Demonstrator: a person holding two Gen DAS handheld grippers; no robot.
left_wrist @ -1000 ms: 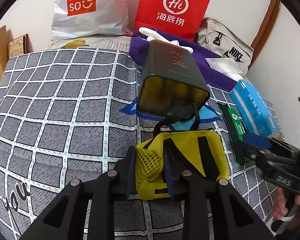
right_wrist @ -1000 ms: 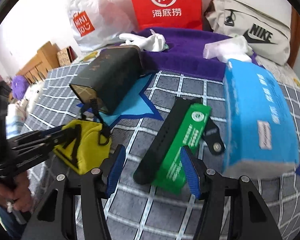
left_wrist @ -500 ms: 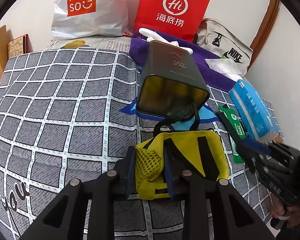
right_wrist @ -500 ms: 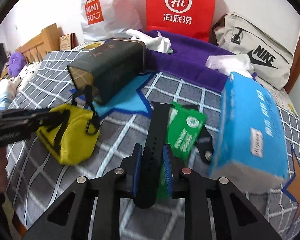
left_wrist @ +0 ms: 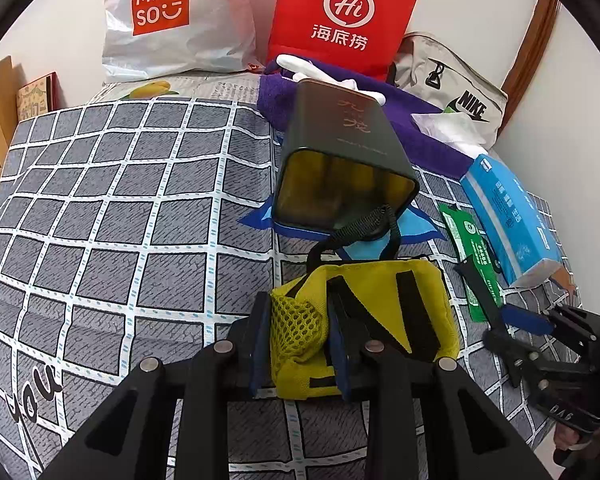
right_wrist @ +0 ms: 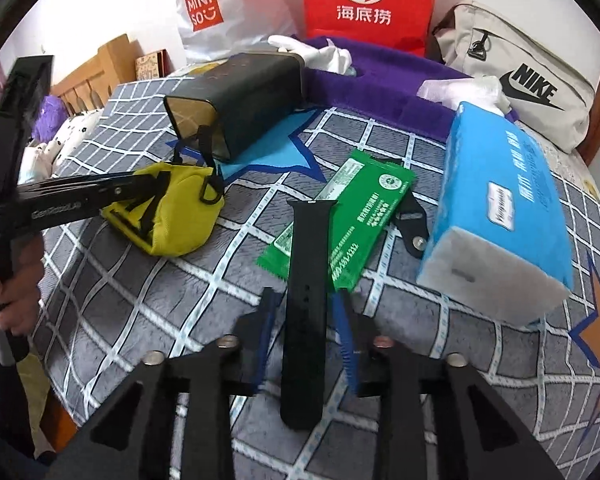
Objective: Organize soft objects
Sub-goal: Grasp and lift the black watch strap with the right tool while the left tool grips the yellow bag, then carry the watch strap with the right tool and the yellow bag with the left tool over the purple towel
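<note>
A yellow pouch (left_wrist: 380,300) with black straps lies on the checked bedspread (left_wrist: 120,200). My left gripper (left_wrist: 300,336) is shut on its mesh corner; the right wrist view shows that gripper (right_wrist: 144,186) at the pouch (right_wrist: 180,208) from the side. A black watch strap (right_wrist: 306,280) runs lengthwise between the blue pads of my right gripper (right_wrist: 306,340). Its jaws are opening, with a gap on each side of the strap. The strap's far end overlaps a green packet (right_wrist: 364,208). In the left wrist view the right gripper (left_wrist: 512,328) sits at the right edge.
A dark open tin (left_wrist: 340,160) lies on its side just beyond the pouch. A blue tissue pack (right_wrist: 500,200) sits right of the green packet. Behind are a purple towel (right_wrist: 380,80), white gloves (right_wrist: 320,50), a Miniso bag (left_wrist: 172,16), a red bag (left_wrist: 340,12) and a Nike bag (right_wrist: 520,80).
The right gripper closed on the watch strap half a second ago, and its pads now stand apart from it. The left gripper keeps its hold on the pouch, unmoved.
</note>
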